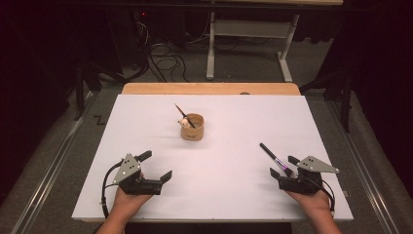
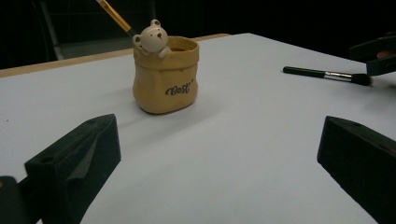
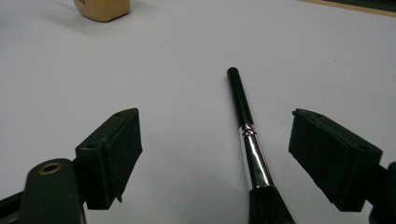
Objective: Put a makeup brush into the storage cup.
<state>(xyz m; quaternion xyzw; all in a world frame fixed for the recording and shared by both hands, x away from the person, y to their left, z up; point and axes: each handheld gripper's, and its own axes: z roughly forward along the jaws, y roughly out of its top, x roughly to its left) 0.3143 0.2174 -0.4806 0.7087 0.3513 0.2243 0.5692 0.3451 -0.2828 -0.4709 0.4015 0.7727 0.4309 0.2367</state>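
Take the bear pot [image 1: 193, 127] as your landmark: a tan, sack-shaped holder with a small bear on its rim and a thin brush [image 1: 184, 115] leaning out of it toward the far left. Your left gripper [image 1: 155, 166] sits well to the near left of the pot on the white table [image 1: 234, 117], jaws spread wide and holding nothing. To the near right of the pot, well apart from it, the black makeup brush [image 1: 274, 158] lies flat, handle toward the pot, bristles toward you. Your right gripper [image 1: 284, 166] is at that bristle end, jaws wide open either side of the ferrule, not gripping it.
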